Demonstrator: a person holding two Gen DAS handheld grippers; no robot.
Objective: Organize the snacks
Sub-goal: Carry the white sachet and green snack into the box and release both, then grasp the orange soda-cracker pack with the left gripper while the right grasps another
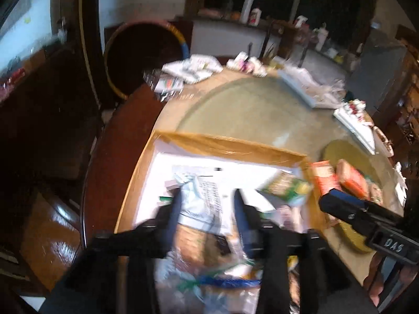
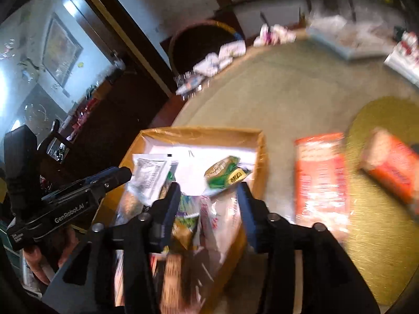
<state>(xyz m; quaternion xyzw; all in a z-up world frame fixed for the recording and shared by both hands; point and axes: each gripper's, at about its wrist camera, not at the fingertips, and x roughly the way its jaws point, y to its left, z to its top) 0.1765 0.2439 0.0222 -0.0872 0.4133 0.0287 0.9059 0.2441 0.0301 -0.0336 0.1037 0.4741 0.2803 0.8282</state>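
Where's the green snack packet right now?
The green snack packet lies inside the cardboard box near its right wall, just ahead of the right gripper; in the left wrist view it sits right of the left gripper.

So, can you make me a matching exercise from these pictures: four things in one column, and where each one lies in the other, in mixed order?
Things:
1. green snack bag
2. flat orange packet
3. orange-and-tan pack
4. white paper packets

Places:
a. on the round yellow-green mat
b. inside the cardboard box
c. at the far edge of the table
d. on the table, between box and mat

Pairs: 1-b, 2-d, 3-a, 4-c
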